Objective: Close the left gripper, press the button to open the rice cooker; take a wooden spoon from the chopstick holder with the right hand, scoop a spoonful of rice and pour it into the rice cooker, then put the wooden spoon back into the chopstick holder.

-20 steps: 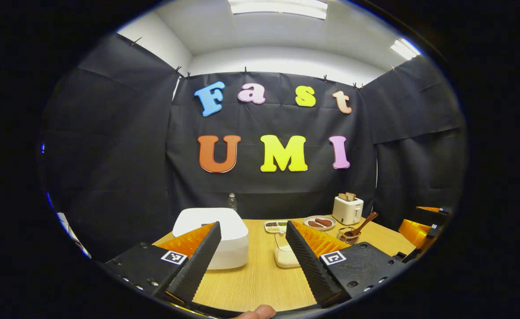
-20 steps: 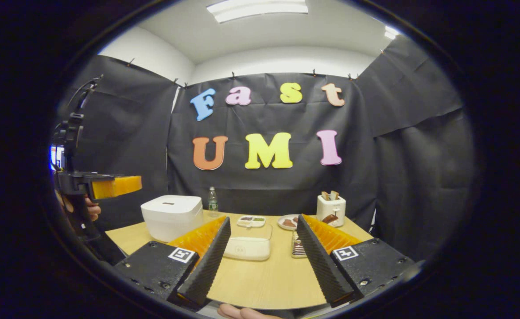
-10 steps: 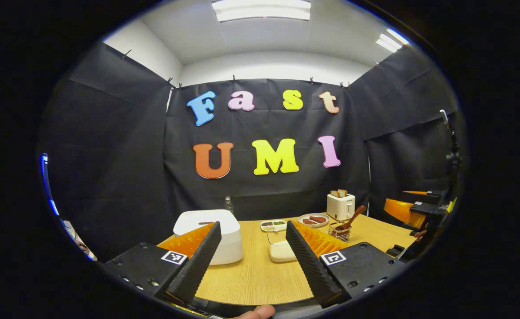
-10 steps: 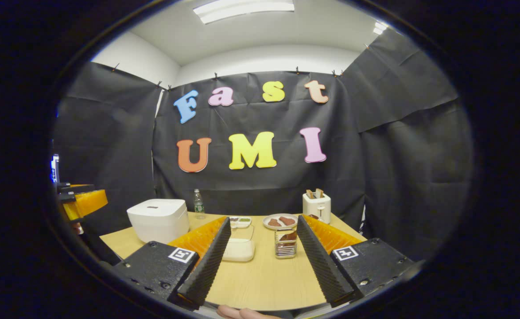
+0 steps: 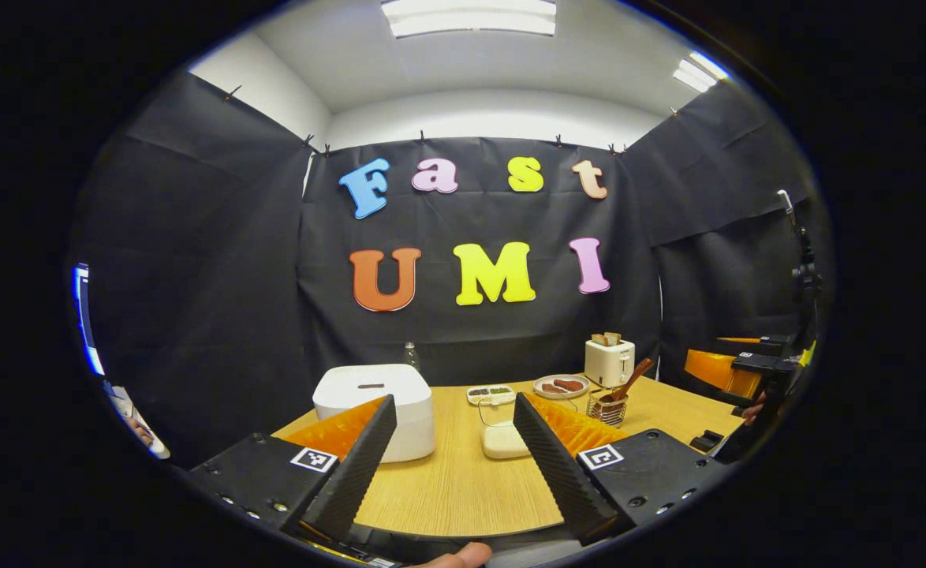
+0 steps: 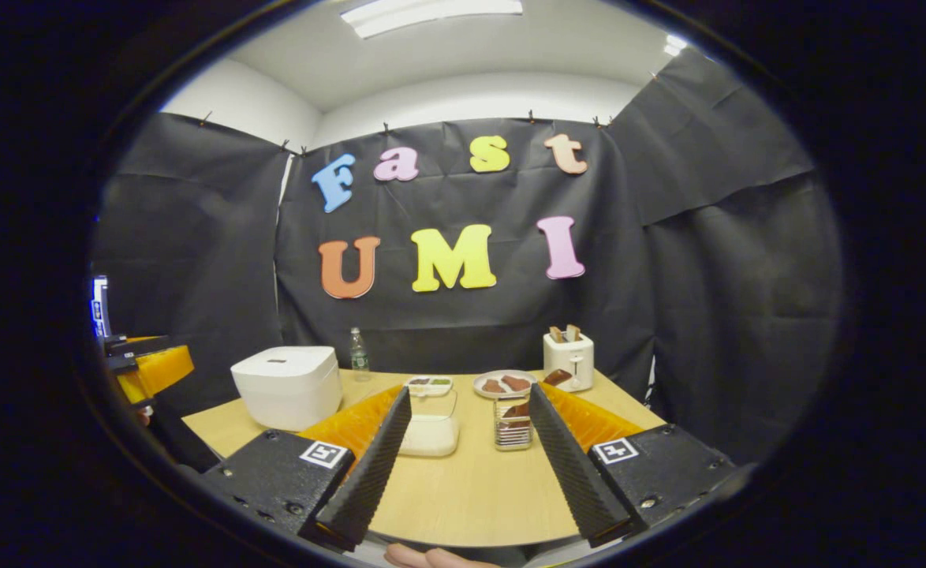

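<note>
black cloth walls close round a wooden table (image 5: 455,489). left gripper (image 5: 453,418) is held above the near edge, jaws wide apart, nothing between them. ahead of its left finger sits the white rice cooker (image 5: 375,409), lid down. between the fingers, farther off, a clear box of rice (image 5: 502,434); behind it a small tray (image 5: 491,392) of dark and green bits. ahead of the right finger, a wire chopstick holder (image 5: 606,408) with the wooden spoon (image 5: 629,383) leaning out, a plate (image 5: 561,386) with brown pieces, and a toaster (image 5: 609,359) with bread in it. right gripper (image 6: 469,414) also spread open, empty; rice box and holder lie ahead between its fingers.
</note>
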